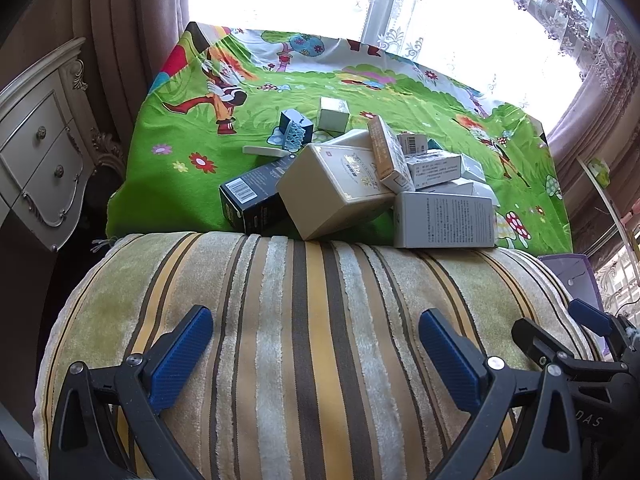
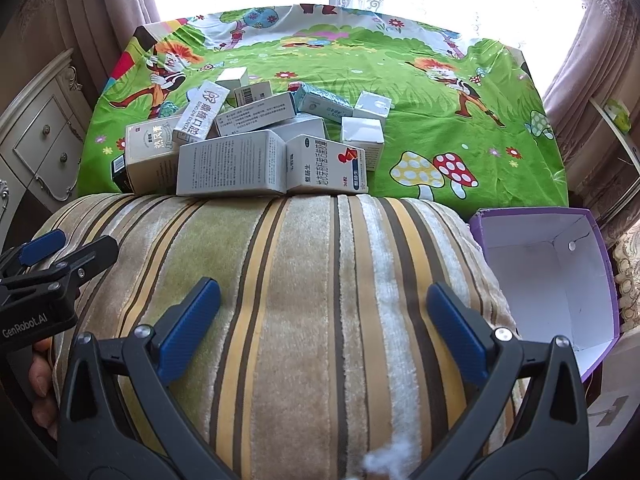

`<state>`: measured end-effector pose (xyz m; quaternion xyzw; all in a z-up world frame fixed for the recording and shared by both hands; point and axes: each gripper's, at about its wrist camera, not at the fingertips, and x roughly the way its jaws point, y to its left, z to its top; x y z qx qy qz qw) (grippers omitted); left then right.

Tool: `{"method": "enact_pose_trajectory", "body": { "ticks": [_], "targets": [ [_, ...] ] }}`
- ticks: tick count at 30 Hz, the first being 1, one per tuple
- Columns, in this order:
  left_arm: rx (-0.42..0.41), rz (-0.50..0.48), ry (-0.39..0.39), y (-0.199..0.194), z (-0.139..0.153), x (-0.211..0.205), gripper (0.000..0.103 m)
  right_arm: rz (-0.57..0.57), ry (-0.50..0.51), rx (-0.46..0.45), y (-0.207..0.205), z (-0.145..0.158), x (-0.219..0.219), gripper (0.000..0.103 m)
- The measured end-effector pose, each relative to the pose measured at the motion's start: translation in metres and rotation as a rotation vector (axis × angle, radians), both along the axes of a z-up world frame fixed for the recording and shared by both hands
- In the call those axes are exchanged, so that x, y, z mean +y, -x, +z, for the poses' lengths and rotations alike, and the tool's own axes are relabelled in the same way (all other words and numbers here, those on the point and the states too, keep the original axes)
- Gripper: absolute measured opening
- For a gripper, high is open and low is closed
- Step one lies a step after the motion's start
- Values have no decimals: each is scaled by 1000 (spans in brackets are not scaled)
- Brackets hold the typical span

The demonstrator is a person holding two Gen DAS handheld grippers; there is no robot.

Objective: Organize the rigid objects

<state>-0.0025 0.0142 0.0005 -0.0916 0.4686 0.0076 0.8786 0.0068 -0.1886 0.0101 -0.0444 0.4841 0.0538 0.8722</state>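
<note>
Both tongs, left (image 1: pixel 316 354) and right (image 2: pixel 324 330), hang spread wide over the striped cushion (image 2: pixel 304 280), holding nothing. The pile of boxes (image 2: pixel 248 144) lies beyond on the green sheet (image 2: pixel 460 128); pulling one could topple its leaning neighbours. The purple box (image 2: pixel 548 280) waits empty, right.

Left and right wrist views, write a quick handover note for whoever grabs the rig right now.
Left hand-held gripper: open, empty, over the striped cushion.
Right hand-held gripper: open, empty, over the same cushion.
Pile of boxes sits jumbled on the green cartoon sheet just beyond the cushion.
Purple open box stands to the right; no item visible inside.
Done: nothing sorted yet. Left: the whole pile.
</note>
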Motion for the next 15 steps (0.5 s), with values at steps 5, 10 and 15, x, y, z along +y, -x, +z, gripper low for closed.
{"method": "enact_pose_trajectory", "body": {
  "ticks": [5, 10, 15],
  "targets": [
    [-11, 0, 21, 2, 1, 3, 103, -5, -48, 20, -3, 0, -6, 103],
    [-27, 4, 46, 3, 2, 6, 103, 12, -39, 78, -9, 2, -5, 103],
    [-58, 9, 71, 6, 7, 9, 101, 31, -44, 130, -15, 2, -6, 103]
  ]
}}
